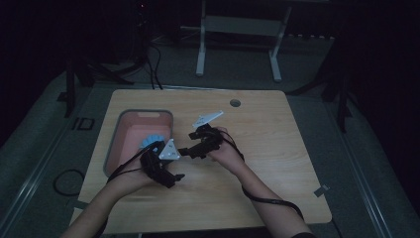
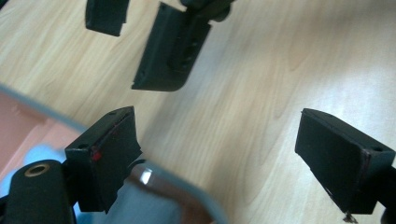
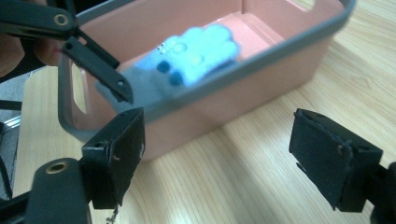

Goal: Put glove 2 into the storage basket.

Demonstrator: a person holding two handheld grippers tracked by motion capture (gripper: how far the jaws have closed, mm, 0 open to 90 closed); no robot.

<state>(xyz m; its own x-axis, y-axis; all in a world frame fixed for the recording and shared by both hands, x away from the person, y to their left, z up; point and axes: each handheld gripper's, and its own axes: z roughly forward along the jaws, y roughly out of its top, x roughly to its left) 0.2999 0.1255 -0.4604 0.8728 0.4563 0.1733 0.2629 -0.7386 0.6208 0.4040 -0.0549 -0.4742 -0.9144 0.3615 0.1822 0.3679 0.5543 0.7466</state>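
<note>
Basin (image 1: 113, 144), pink with a grey rim, sits at the left of the wooden counter (image 1: 277, 148), and a light blue glove (image 3: 196, 51) lies inside it. Just beside its right rim the left tongs (image 1: 171, 161) stand spread with nothing between them. Next to these, over bare wood, the right tongs (image 1: 185, 148) also gape wide and empty, facing the basin.

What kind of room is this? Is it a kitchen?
Probably not a kitchen: it looks like a dim lab or recording room. A bare wooden table holds one pink bin, and cables lie on the grey floor.
</note>
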